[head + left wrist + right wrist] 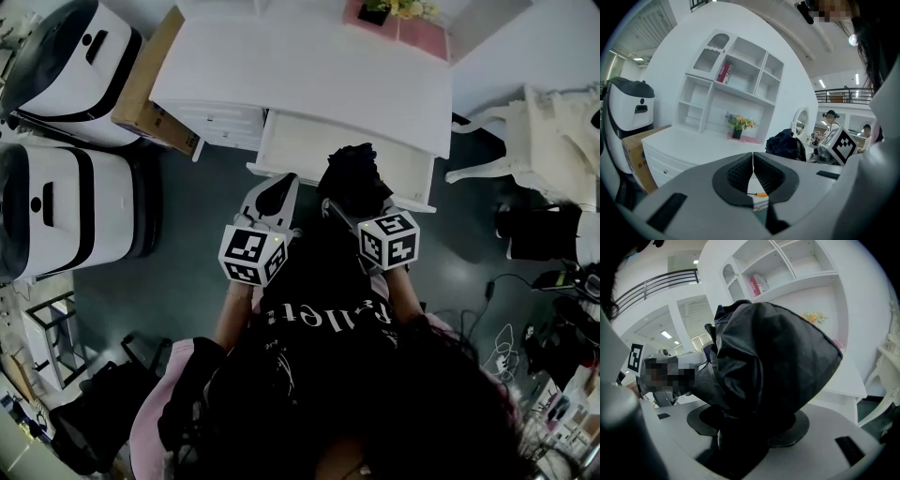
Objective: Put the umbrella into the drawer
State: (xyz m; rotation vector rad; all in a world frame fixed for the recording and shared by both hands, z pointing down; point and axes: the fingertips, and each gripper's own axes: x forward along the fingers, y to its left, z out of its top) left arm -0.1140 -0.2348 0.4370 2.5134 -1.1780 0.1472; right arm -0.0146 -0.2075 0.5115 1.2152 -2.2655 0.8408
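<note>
- Looking down in the head view, the right gripper (pixel 339 214) carries the black folded umbrella (pixel 352 180) over the open drawer (pixel 289 141) of the white dressing table (pixel 309 75). The left gripper (pixel 275 194) hovers just beside the umbrella, near the drawer's front edge.
- In the left gripper view, the jaws are pressed together with nothing between them. The umbrella shows as a dark bundle off to the right.
- In the right gripper view, the jaws are clamped on the umbrella's lower part. Its loose fabric bulges above them and hides the pads.
- The umbrella is probably light, with soft, slippery cloth folds around a stiff core. A grip on fabric alone could slide, so the firm shaft or handle looks like the safer place to hold.
</note>
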